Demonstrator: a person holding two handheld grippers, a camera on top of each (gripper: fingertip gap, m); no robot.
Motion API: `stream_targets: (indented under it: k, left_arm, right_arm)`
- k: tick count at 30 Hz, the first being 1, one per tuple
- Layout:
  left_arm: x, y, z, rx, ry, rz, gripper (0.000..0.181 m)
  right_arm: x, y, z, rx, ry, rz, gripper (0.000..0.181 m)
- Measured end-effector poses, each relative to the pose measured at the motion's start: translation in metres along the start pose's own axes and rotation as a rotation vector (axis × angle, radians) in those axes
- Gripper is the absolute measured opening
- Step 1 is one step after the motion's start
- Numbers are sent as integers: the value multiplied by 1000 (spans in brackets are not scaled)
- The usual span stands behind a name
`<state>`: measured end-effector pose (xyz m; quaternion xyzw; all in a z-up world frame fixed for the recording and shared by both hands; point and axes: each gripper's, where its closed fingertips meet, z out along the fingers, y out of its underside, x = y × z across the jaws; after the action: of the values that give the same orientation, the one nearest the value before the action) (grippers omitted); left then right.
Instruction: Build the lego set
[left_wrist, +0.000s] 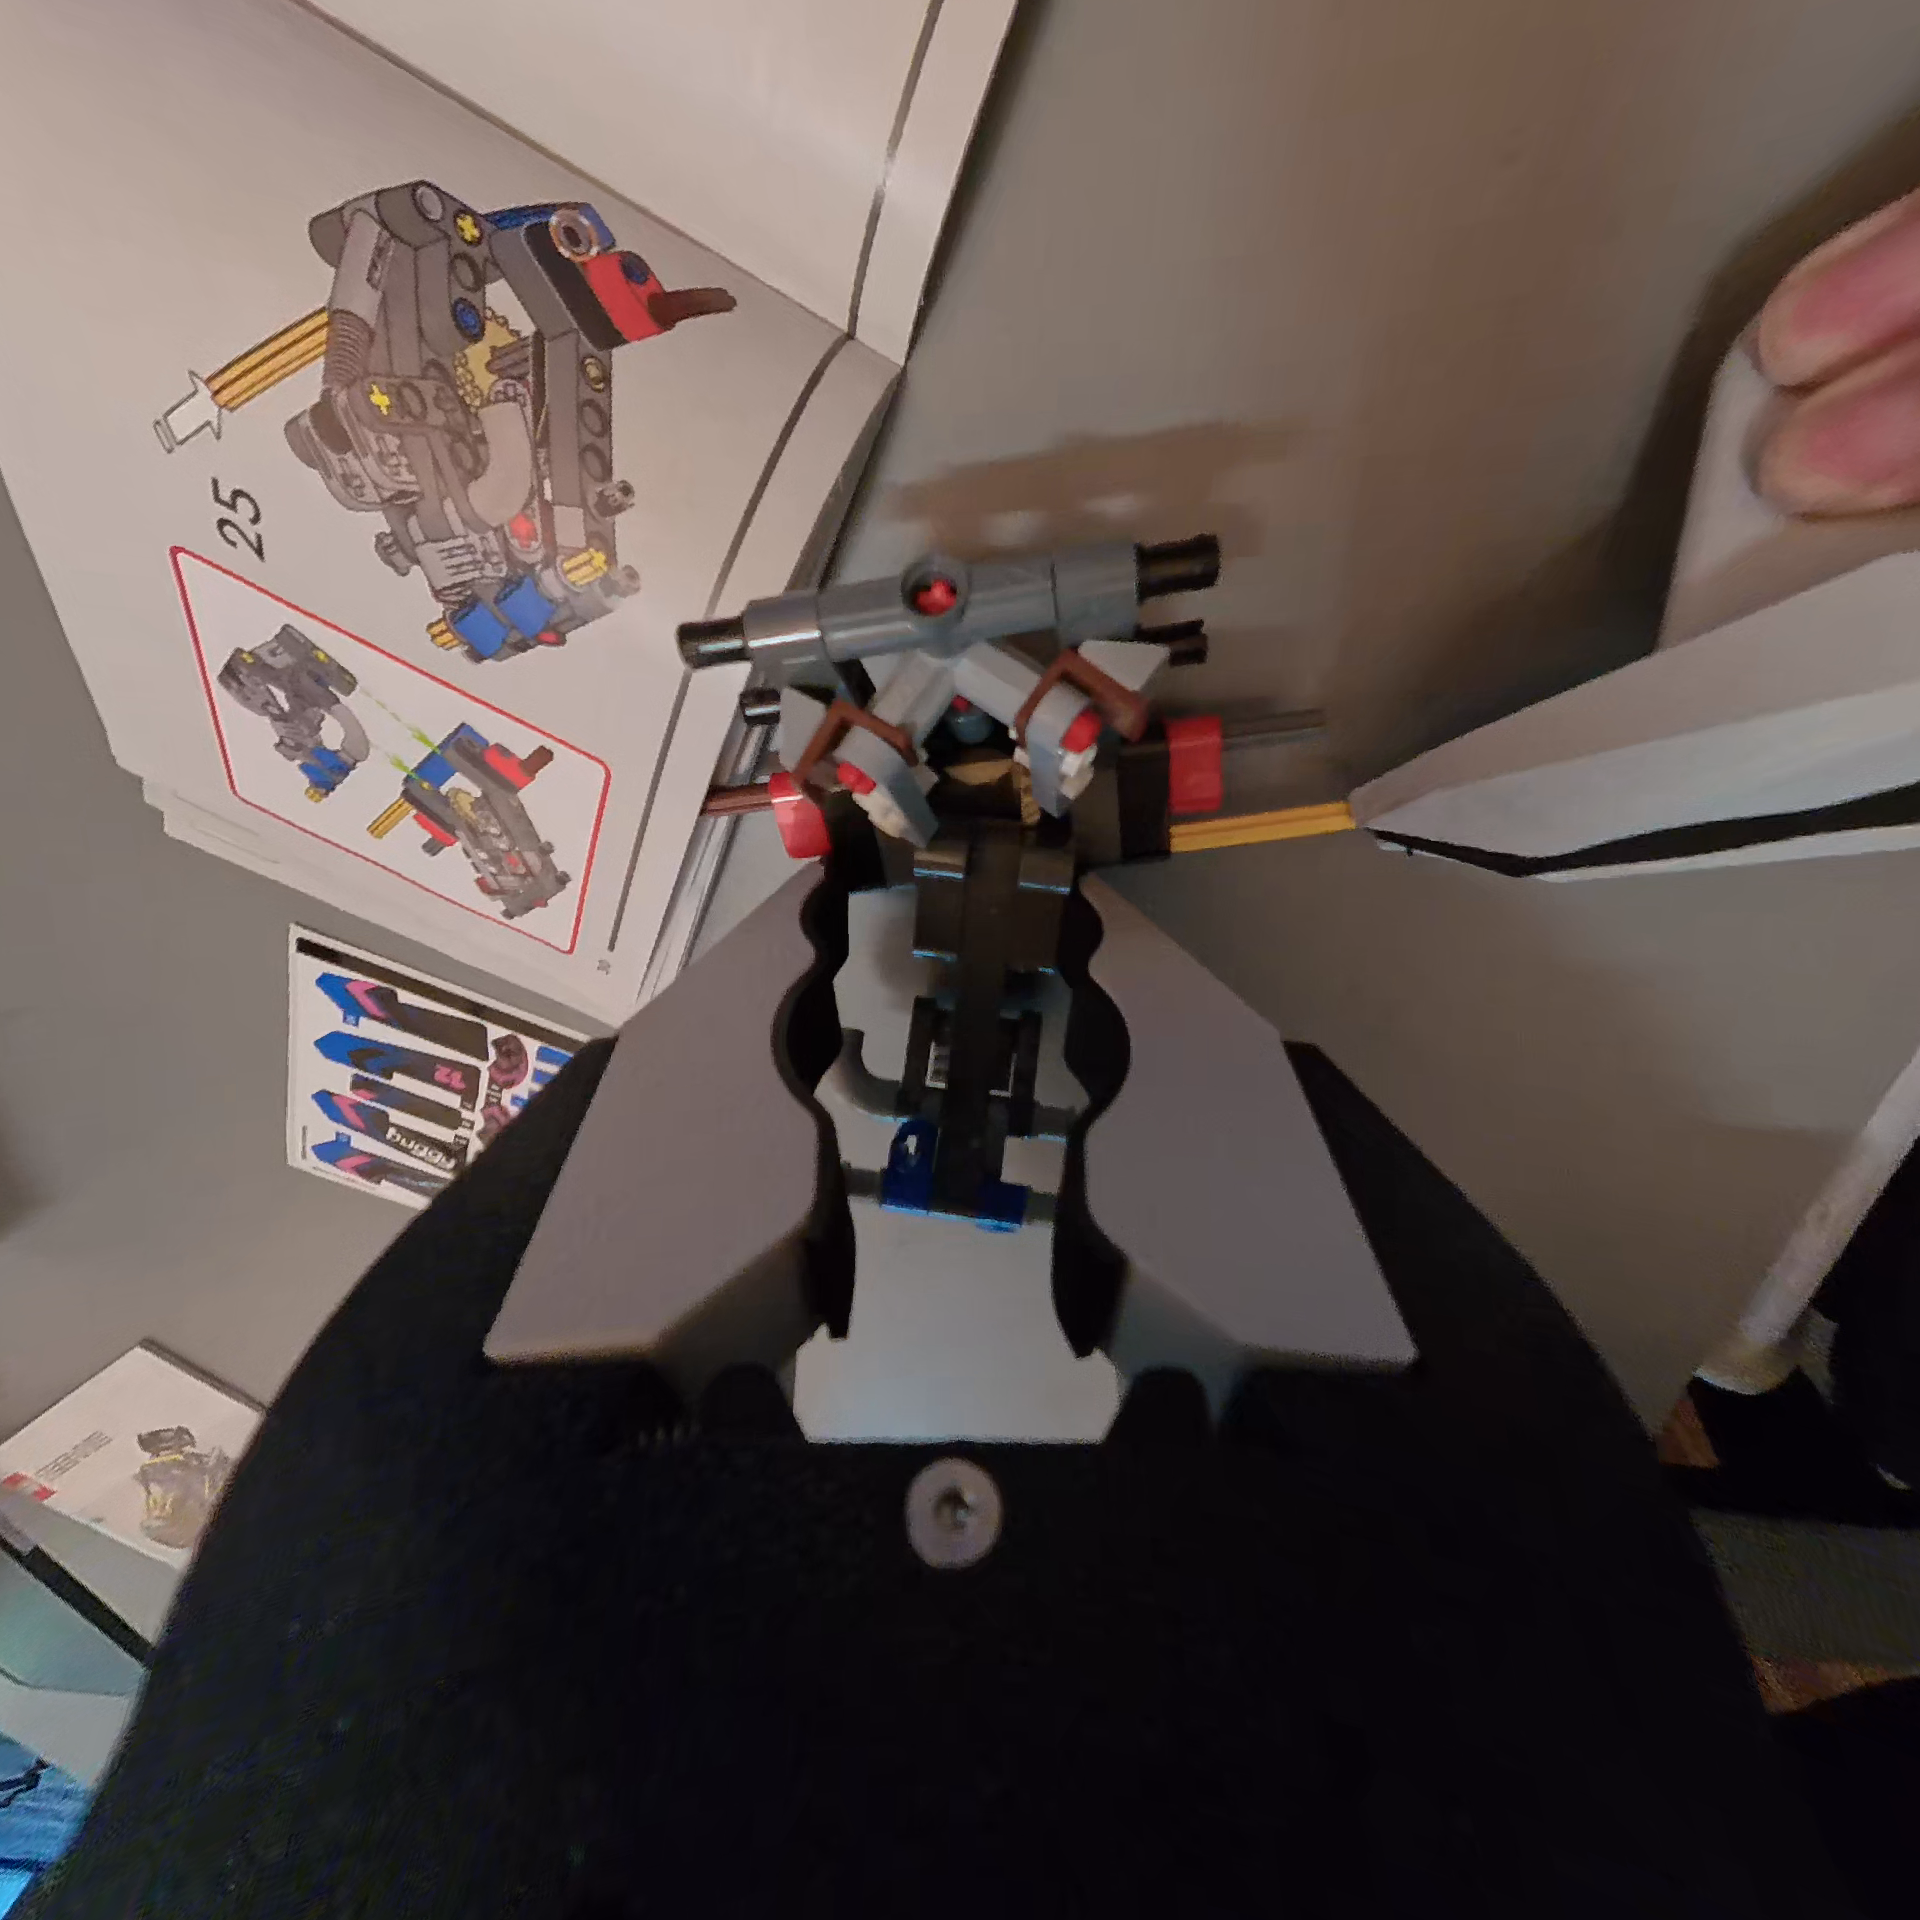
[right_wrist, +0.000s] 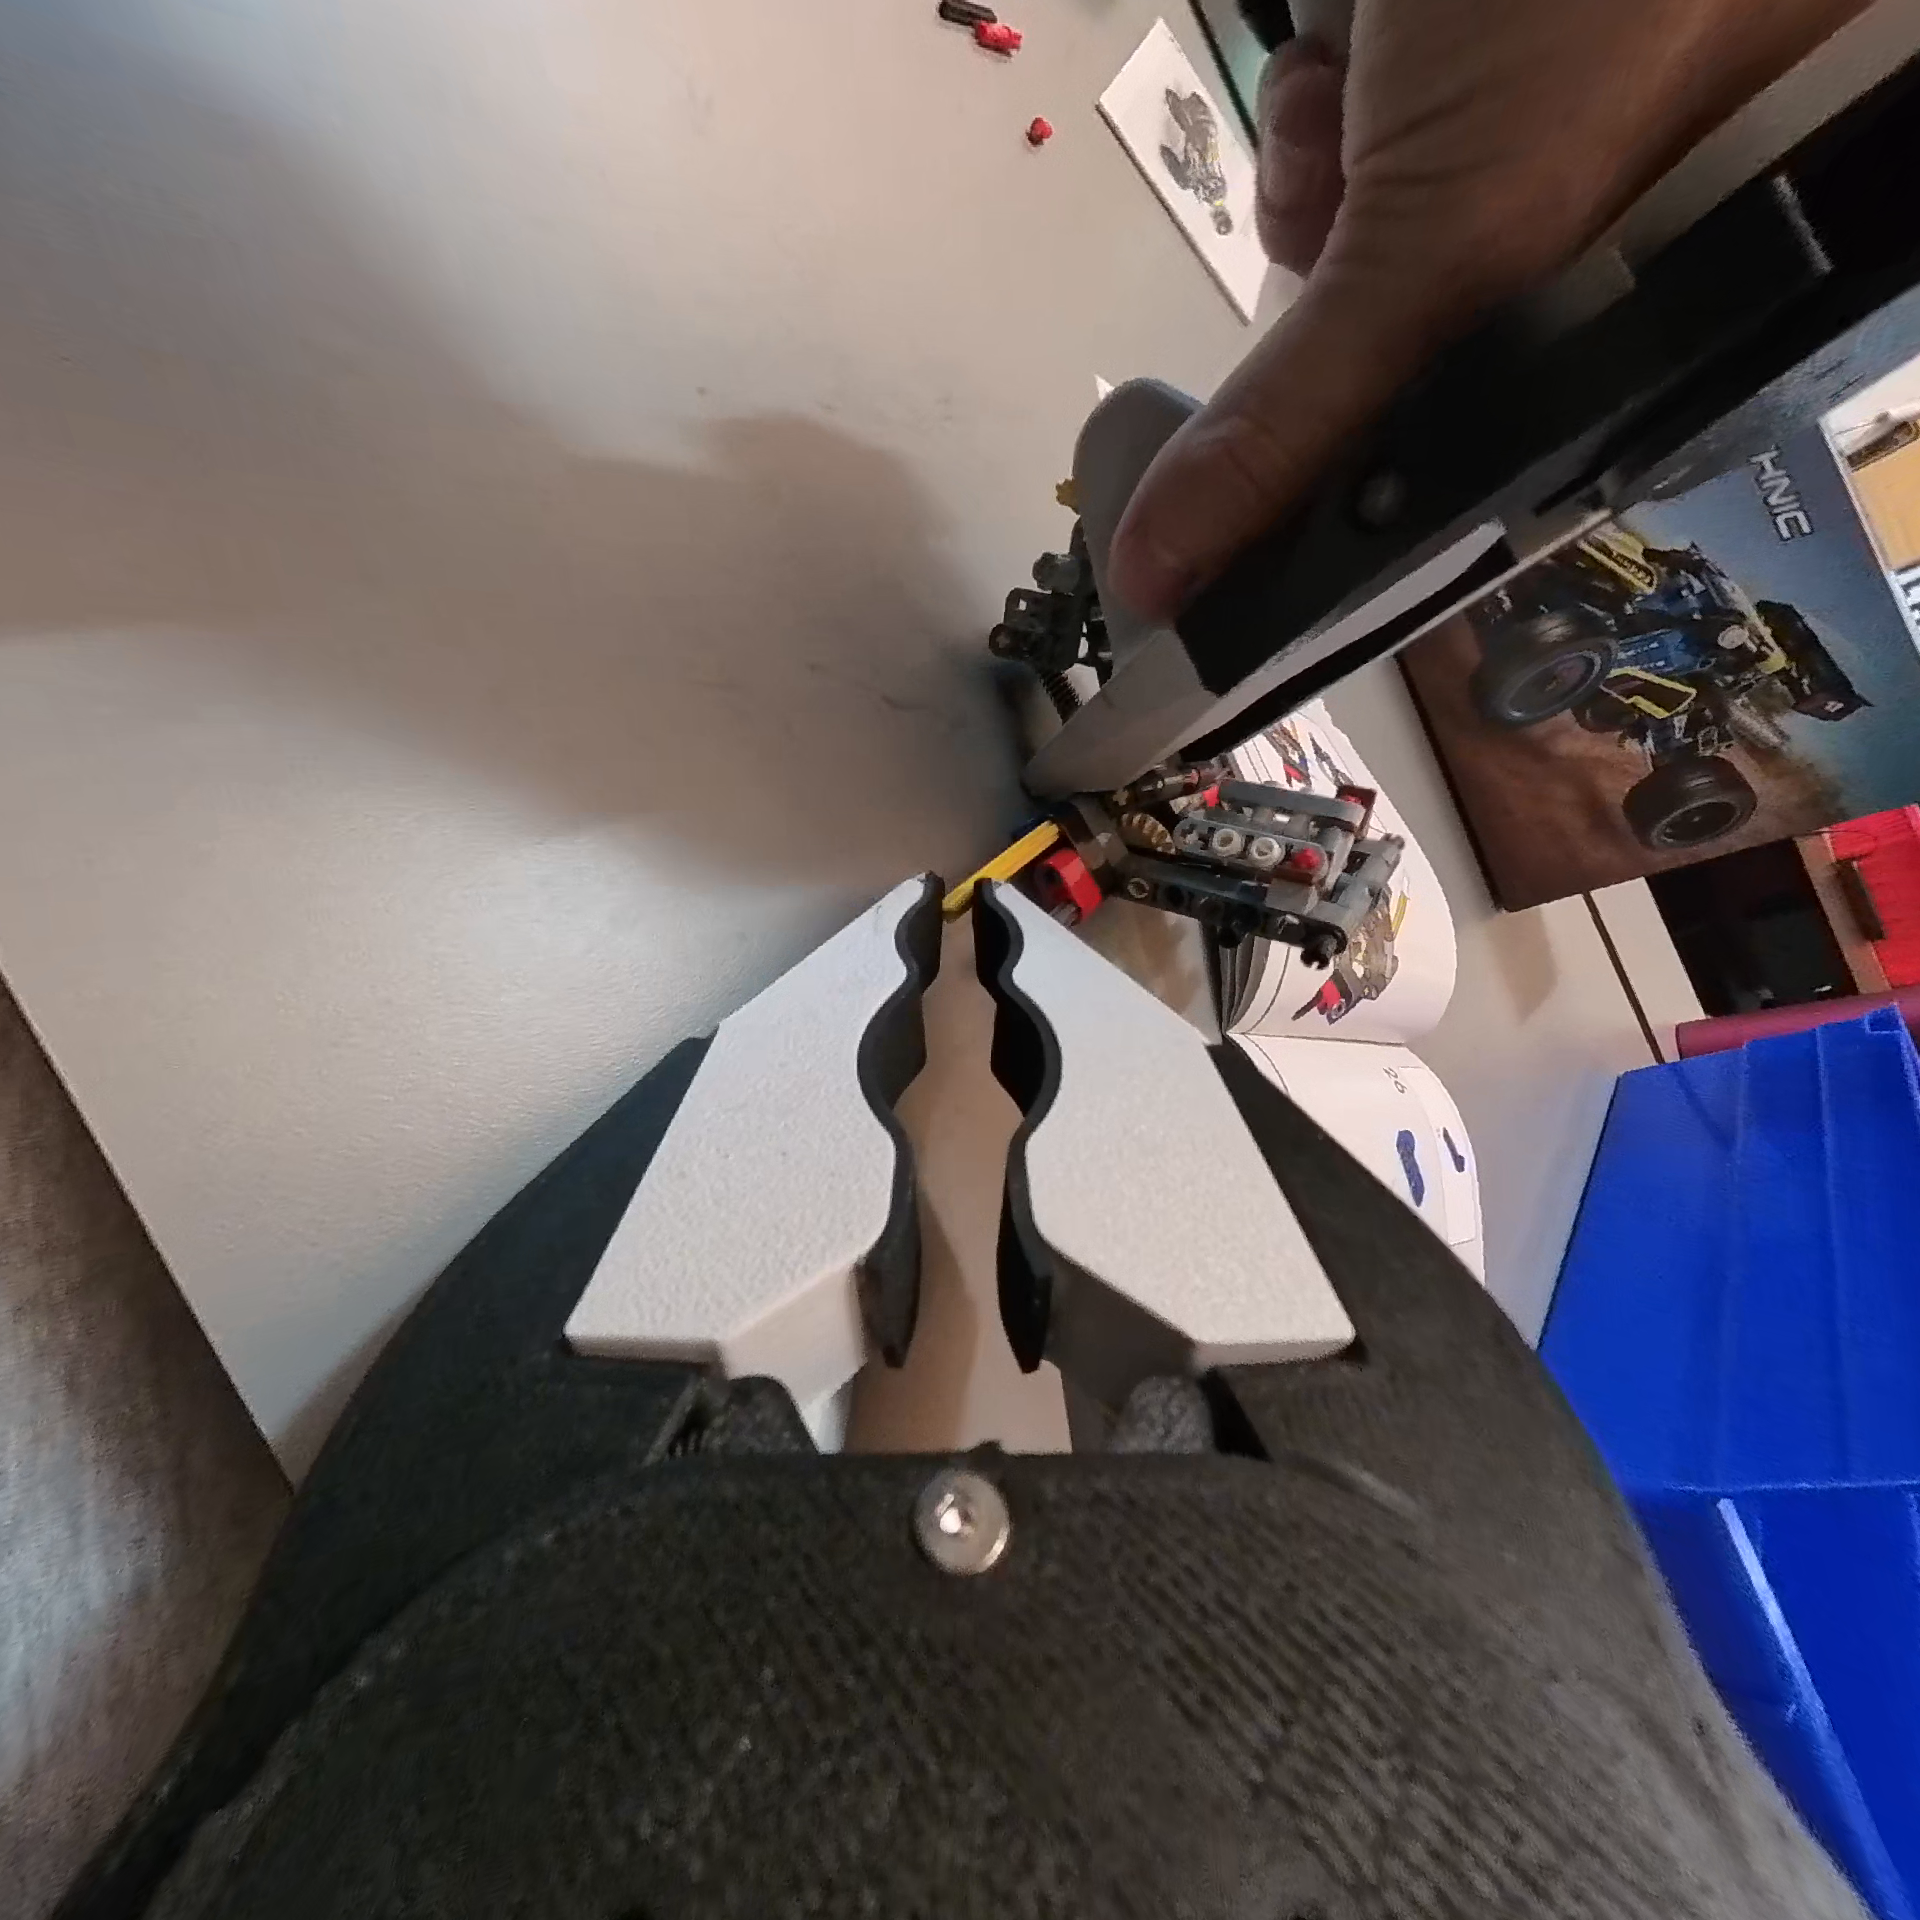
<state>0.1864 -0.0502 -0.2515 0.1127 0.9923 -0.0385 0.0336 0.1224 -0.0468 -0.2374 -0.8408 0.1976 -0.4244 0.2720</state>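
Lego model (left_wrist: 966, 831), light and fragile, clamped between left gripper (left_wrist: 951, 904) fingers; yellow axle (right_wrist: 1003, 862) pinched at right gripper (right_wrist: 958, 902) tips.

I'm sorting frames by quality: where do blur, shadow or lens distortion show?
Left wrist view: hand at the right edge and table behind the lego model smeared; booklet edges bow. Right wrist view: broad soft shadow on the table, hand slightly blurred, blue bin stretched.
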Motion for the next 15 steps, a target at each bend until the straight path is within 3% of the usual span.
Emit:
stream_targets:
  k: [15]
  left_arm:
    - [-1,2,-1,47,-27,-146,38]
  right_arm:
    - [4,4,2,-61,61,30,4]
